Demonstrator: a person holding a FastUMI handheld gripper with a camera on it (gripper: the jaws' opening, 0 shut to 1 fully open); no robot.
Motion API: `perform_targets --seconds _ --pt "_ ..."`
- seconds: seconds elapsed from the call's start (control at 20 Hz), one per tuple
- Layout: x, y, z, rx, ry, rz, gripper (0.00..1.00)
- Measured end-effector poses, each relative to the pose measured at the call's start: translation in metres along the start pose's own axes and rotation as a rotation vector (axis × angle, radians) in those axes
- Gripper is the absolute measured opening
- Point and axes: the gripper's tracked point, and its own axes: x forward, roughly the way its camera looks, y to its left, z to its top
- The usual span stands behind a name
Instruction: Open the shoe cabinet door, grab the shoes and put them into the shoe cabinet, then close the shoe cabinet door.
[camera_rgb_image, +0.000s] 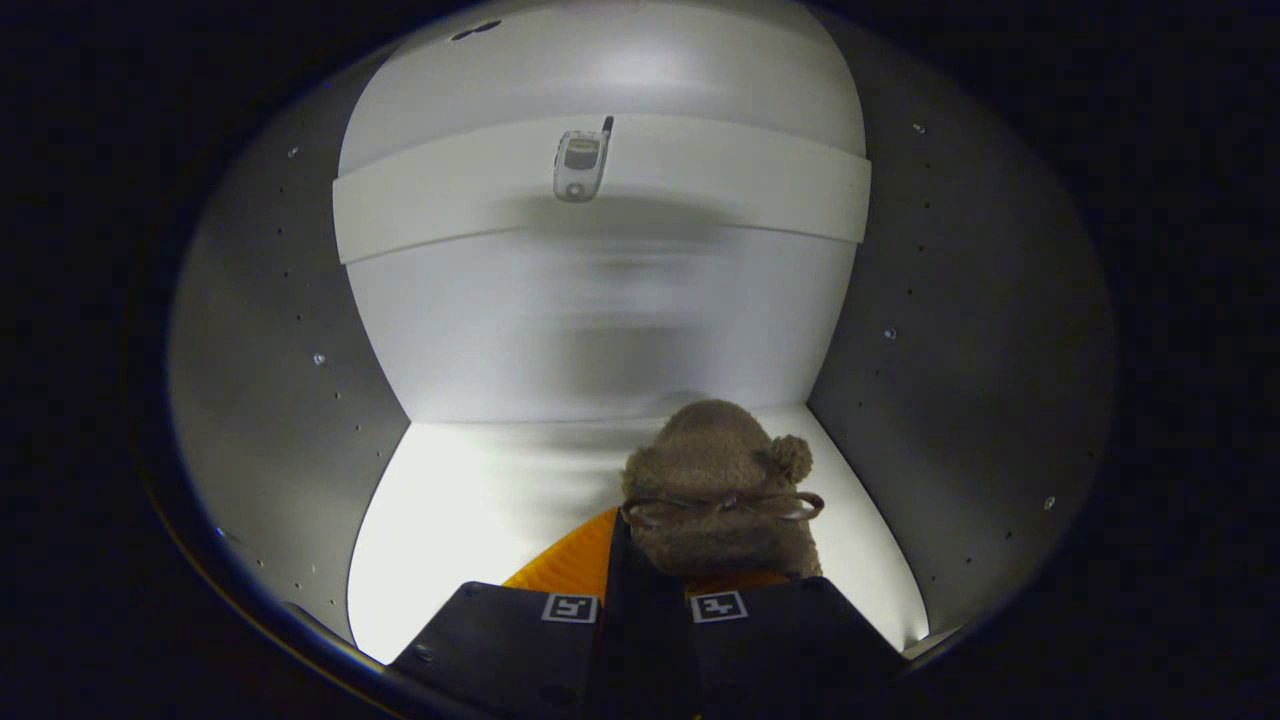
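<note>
I'm looking into a white compartment – bright floor panel (470, 520) low in frame, pale back wall (600, 330) at centre, grey side walls (960, 330) with peg holes – a small flip phone (581, 160) on the upper shelf (720, 185)

Inside of white shoe cabinet (600, 330), home-style storage furniture set in recording booth. White back panel, white shelf (600, 185) across upper part, white floor board (470, 520) below. Grey side walls (950, 330) carry rows of small drilled holes and metal studs, typical of adjustable flat-pack cabinet. Old flip phone (581, 160) lies on shelf. Fuzzy brown plush slipper (718, 490) with orange sole sits on cabinet floor just ahead of fingers (520, 625), household footwear. Fingers close together, slipper's rear end between them.
</note>
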Motion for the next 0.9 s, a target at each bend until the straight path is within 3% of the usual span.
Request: perform_targets --seconds 0.05,0.4,0.45,0.6,0.9 --pt "-0.003 0.000 0.001 0.014 -0.011 -0.001 0.18" --pt "-0.045 0.000 0.007 0.064 -0.089 0.002 0.84" --pt "-0.053 0.002 0.007 0.059 -0.099 0.008 0.90" --pt "-0.083 0.001 0.007 0.066 -0.129 -0.001 0.97" --pt "-0.184 0.002 0.013 0.077 -0.259 0.038 0.97"
